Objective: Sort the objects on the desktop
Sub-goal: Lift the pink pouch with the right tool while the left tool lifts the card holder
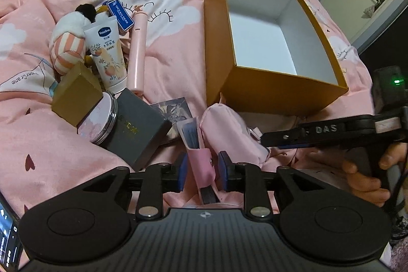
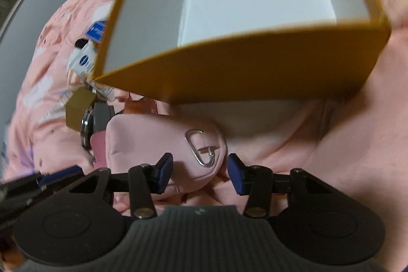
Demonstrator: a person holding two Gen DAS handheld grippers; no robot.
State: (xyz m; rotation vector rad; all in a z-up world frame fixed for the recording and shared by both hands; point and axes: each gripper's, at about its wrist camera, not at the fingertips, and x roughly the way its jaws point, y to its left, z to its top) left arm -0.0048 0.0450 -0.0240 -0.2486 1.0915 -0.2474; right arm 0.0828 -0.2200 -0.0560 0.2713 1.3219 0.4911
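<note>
An open orange box [image 1: 267, 83] with a white inside lies on the pink bedsheet; it also fills the top of the right wrist view [image 2: 242, 73]. My left gripper [image 1: 202, 170] is open, its pads on either side of a small pink card holder [image 1: 201, 162] without clearly pressing it. A pink pouch [image 1: 229, 129] lies just right of it. My right gripper [image 2: 200, 172] is open around the end of that pink pouch [image 2: 153, 139], near its silver clip [image 2: 201, 147]. The right gripper also shows in the left wrist view [image 1: 265, 138].
A pile lies to the left: a plush toy [image 1: 68, 42], Vaseline tube [image 1: 107, 55], pink tube [image 1: 137, 52], blue card [image 1: 119, 14], tan box [image 1: 76, 93], round tin [image 1: 102, 119], grey box [image 1: 137, 129] and a dark booklet [image 1: 173, 114].
</note>
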